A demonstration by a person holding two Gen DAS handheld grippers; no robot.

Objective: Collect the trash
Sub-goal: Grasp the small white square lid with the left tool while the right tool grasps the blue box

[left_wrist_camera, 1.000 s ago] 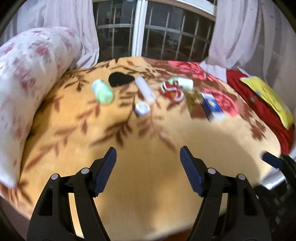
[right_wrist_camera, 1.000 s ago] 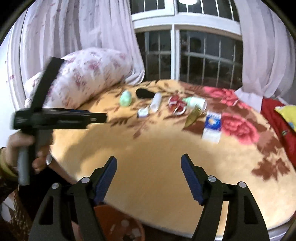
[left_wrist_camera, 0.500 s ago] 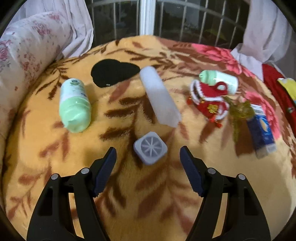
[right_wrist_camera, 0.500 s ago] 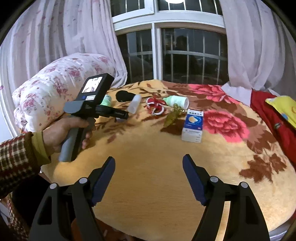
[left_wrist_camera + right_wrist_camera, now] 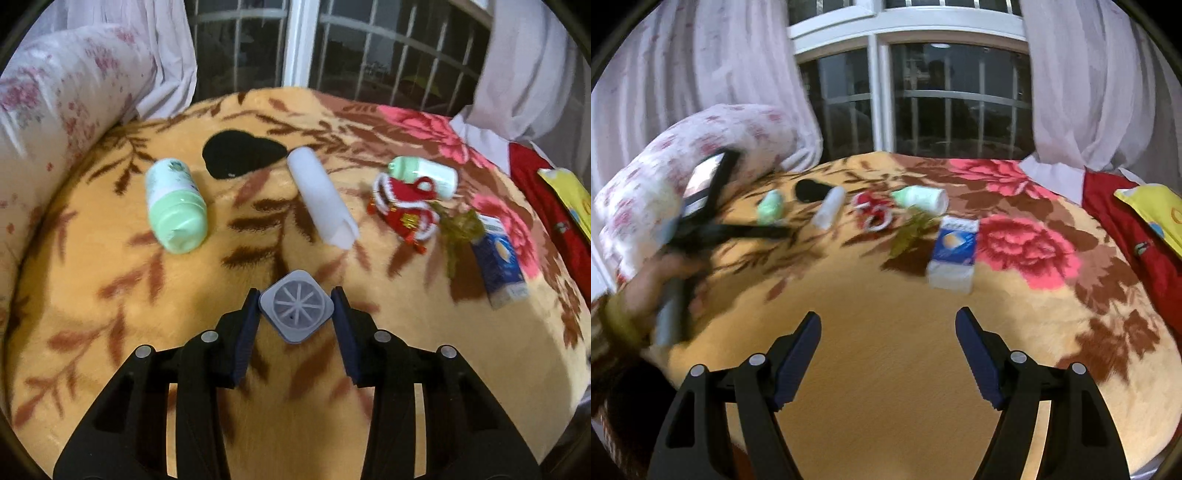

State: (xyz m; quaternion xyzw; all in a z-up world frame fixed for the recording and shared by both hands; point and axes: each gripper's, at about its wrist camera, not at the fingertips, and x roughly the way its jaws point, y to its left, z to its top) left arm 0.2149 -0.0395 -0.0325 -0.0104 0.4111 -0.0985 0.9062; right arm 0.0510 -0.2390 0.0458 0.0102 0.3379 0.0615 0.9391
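Note:
My left gripper [image 5: 295,304] is shut on a small grey square cap [image 5: 296,305] with a spoked face, just above the yellow floral blanket [image 5: 110,295]. Beyond it lie a green bottle [image 5: 175,208], a white tube [image 5: 322,195], a black pouch [image 5: 242,158], a red ornament [image 5: 404,206], a green-capped white bottle [image 5: 424,175], a gold leaf wrapper [image 5: 458,230] and a blue-and-white box [image 5: 498,264]. My right gripper [image 5: 888,354] is open and empty over the blanket's near part, with the blue-and-white box [image 5: 955,251] ahead of it. The left gripper [image 5: 713,229] shows blurred at the left there.
A floral pillow [image 5: 55,122] lies along the left edge. A red cloth [image 5: 1126,229] with a yellow packet [image 5: 1152,206] lies at the right. A barred window [image 5: 923,99] and white curtains stand behind the bed.
My left gripper moved forward and closed on the grey cap, which lay on the blanket between the open fingers before. My right gripper moved slightly nearer the blue-and-white box, still open.

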